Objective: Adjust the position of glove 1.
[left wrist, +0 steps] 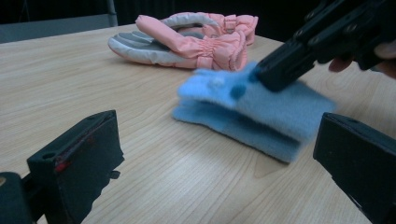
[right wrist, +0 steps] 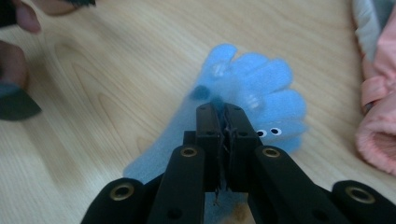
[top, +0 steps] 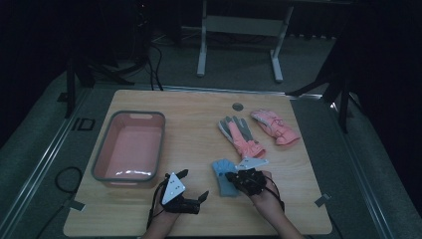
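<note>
A light blue fleece glove (top: 222, 173) (left wrist: 261, 112) (right wrist: 252, 84) with small eye marks lies flat on the wooden table (top: 199, 124), near its front right. My right gripper (top: 232, 177) (right wrist: 223, 109) comes down onto the glove's middle, jaws pressed together on a pinch of its fabric. From the left gripper view, that right gripper (left wrist: 273, 77) touches the glove's top layer. My left gripper (top: 195, 185) (left wrist: 219, 140) rests low to the left of the glove, open, with nothing held between its jaws.
A pink basin (top: 102, 149) with a grey rim stands at the left. Two pink and grey winter gloves (top: 241, 134) (top: 275, 127) (left wrist: 187, 42) (right wrist: 378, 93) lie behind the blue one. A round grommet (top: 238, 106) sits near the far edge.
</note>
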Tool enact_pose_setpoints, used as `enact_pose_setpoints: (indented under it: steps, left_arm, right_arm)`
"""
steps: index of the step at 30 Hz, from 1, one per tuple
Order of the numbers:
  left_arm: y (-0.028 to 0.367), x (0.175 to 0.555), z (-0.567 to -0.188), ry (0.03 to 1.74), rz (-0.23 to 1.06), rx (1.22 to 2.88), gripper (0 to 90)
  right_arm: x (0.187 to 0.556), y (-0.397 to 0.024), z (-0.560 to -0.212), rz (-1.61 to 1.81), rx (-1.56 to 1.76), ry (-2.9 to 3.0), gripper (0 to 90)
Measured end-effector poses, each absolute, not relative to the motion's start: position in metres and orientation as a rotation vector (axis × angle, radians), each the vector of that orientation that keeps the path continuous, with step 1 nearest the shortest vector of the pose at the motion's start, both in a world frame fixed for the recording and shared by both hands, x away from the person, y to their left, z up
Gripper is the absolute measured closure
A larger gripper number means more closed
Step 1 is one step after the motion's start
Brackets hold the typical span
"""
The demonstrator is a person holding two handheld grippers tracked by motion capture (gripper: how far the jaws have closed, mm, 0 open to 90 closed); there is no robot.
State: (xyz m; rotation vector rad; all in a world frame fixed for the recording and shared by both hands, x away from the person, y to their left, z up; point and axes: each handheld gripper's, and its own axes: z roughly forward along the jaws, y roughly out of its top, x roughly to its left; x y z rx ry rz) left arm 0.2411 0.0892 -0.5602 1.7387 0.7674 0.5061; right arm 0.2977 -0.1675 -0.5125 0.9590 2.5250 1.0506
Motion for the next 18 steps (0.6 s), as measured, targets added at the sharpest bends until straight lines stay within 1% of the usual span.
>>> enact_pose_setpoints:
  steps: [8,14,18]
  left_arm:
    - [0.089,0.241,-0.56,0.769,0.507,1.738,1.1]
    - [0.088,0.241,-0.56,0.767,0.512,1.746,1.1]
    - [0.087,0.241,-0.56,0.757,0.516,1.754,1.1]
  right_arm:
    - [0.305,-0.17,-0.529,1.022,0.994,2.562,85.3]
    - [0.306,-0.171,-0.536,1.017,1.011,2.573,83.3]
    - [0.306,-0.175,-0.533,1.068,1.034,2.567,77.7]
